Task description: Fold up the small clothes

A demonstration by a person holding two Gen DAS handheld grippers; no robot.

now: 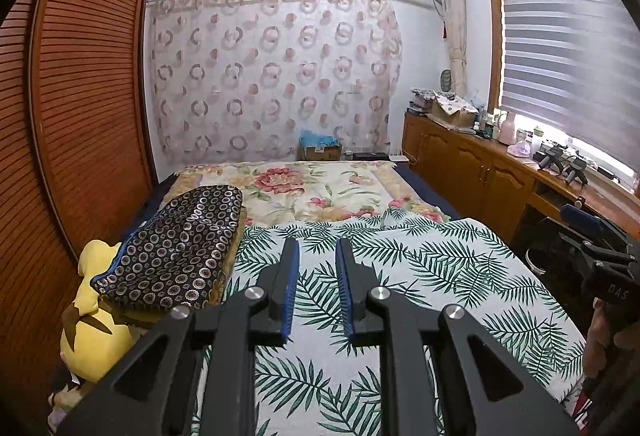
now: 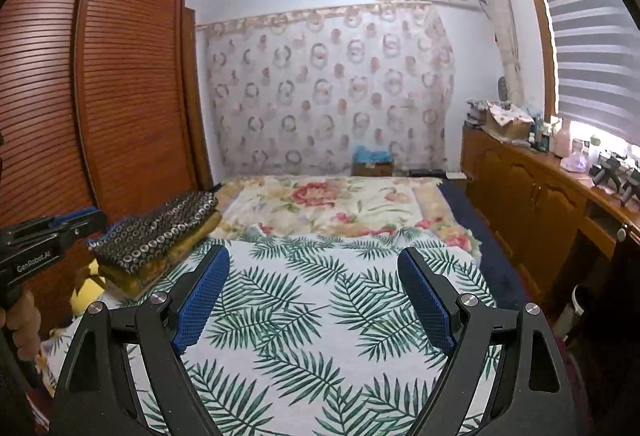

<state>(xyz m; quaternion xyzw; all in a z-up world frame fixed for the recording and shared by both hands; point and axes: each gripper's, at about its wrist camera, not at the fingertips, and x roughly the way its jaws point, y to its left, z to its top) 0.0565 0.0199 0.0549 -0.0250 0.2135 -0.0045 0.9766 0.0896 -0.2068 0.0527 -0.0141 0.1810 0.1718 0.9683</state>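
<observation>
The clothes to fold seem to be the stack (image 1: 176, 248) on the bed (image 1: 460, 276), at the left edge of the palm-leaf sheet, just beside the wardrobe (image 1: 88, 76). The top piece is dark with little rings on it, and a yellowish piece lies under it. A yellow plush toy (image 1: 96, 320) sits right by the stack, on the near side.

Cloth like this looks soft and light. It will flop and slide, so it is best pinched at a corner or an edge, not in the middle.

The left gripper (image 1: 318, 248) has its jaws close together with a thin gap, and nothing is in them. The right gripper (image 2: 314, 260) has its jaws wide apart and empty too. Both hover over the sheet, to the right of the stack, touching nothing.
</observation>
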